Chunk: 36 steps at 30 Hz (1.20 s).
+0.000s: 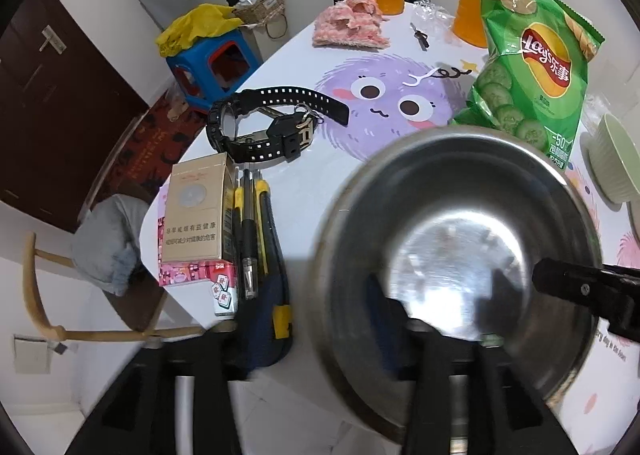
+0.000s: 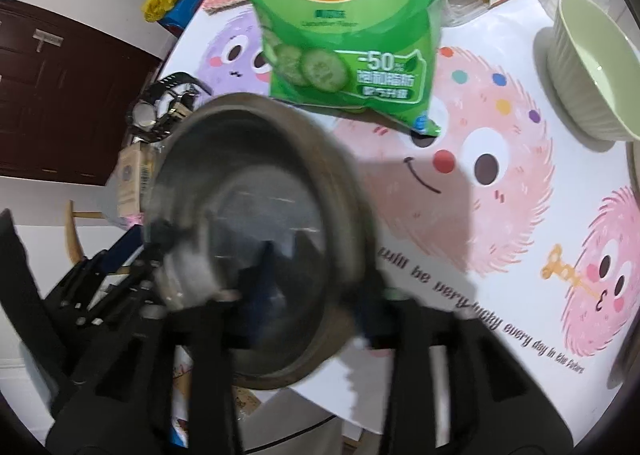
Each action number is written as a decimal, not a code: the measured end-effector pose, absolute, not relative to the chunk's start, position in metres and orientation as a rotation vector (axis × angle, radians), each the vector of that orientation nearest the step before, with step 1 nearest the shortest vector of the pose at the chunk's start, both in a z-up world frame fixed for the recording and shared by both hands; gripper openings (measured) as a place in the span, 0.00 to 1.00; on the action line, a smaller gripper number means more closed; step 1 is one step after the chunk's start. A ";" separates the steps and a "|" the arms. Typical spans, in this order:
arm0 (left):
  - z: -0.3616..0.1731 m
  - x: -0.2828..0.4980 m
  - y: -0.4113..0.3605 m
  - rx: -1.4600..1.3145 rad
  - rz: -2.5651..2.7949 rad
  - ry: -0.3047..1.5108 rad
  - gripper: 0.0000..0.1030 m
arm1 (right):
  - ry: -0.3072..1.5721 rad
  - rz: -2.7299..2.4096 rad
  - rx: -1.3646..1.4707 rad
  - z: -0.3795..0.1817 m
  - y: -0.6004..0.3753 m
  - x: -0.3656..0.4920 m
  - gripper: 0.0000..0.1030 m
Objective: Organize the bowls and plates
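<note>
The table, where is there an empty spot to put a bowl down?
Free: the pink monster print between the chip bag, the green bowl and the steel bowl. Crowded: the table's left edge, with the watch, cigarette box and pens.

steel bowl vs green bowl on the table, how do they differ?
The steel bowl is shiny bare metal with smooth walls; the green bowl is pale green and ribbed outside. The steel bowl sits at the table's near edge, between both tongs; the green bowl stands farther back, beyond the chips bag, untouched. Both are round, upright and look empty.
</note>
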<state>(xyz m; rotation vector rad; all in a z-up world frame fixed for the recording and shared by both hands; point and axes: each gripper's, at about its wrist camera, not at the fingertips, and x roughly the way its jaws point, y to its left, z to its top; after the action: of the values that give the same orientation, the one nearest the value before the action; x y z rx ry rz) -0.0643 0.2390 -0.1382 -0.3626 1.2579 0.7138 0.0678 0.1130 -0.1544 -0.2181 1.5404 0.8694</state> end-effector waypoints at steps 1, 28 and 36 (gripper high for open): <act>-0.137 -0.065 0.239 -0.363 0.715 1.247 0.60 | 1.527 0.863 -0.227 -0.153 0.113 0.067 0.60; -0.102 -0.051 0.212 -0.393 0.616 1.218 0.74 | 1.501 0.842 -0.061 -0.123 0.069 0.081 0.97; -0.078 -0.005 0.150 -0.426 0.398 1.197 0.79 | 1.493 0.759 0.119 -0.101 -0.020 0.107 0.99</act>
<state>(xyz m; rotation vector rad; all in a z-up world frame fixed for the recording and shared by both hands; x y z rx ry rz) -0.0049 0.1499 -0.0784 -0.4257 1.1974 0.3982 0.1070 -0.0205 -0.1007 0.1186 1.4928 0.7594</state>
